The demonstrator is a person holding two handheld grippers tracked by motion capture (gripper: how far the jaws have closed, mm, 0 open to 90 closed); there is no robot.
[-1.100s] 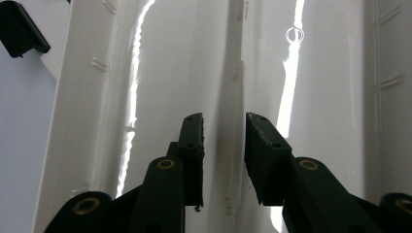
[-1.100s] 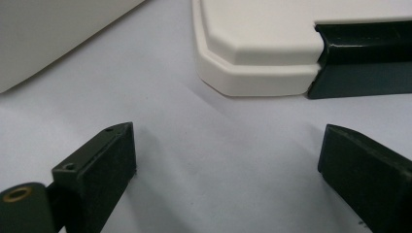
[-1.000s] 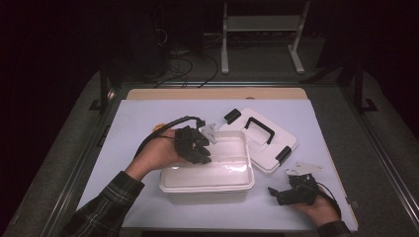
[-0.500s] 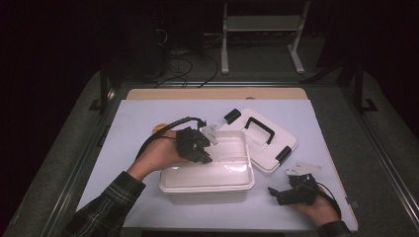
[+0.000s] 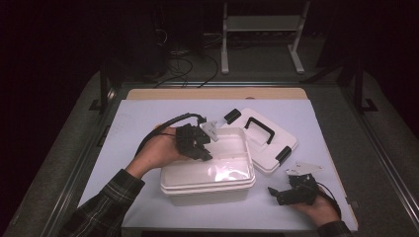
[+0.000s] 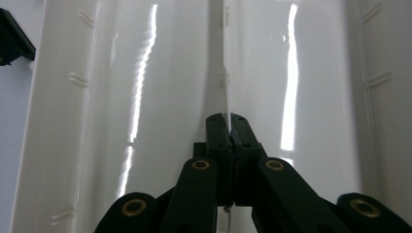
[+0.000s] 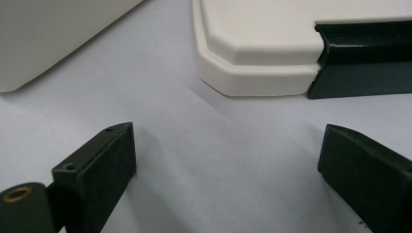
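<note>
1. Holding status: my left gripper [image 5: 200, 148] sits over the left end of the open white bin [image 5: 207, 193], carried by the left hand [image 5: 158, 150]. In the left gripper view its jaws are pressed together on a thin white panel [image 6: 225, 73] that stands edge-on along the middle of the bin. I cannot tell whether this is a loose divider or a fixed rib.
2. Locating the rest: the bin stands at the middle of the table [image 5: 143, 118]. Its lid [image 5: 269, 150] lies off, just behind and to the right of it, handle [image 5: 259, 129] up.
3. Checking the other side: my right gripper [image 5: 277, 194] rests on the table near the bin's front right corner. Its jaws are spread wide with nothing between them, facing the lid corner [image 7: 252, 43] and a black latch [image 7: 364, 58].
4. Judging the step: the panel is probably being seated in, or drawn out of, the bin.
5. Doing it well:
   - Move the left gripper straight along the panel's own plane; any sideways twist would likely bow so thin a sheet.
   - Grip only firmly enough to stop slip, as the glossy plastic looks slick.
   - If the bin drags along, I would brace its front wall with the right gripper.
   - Watch the ribs on the inner walls for snagging.
</note>
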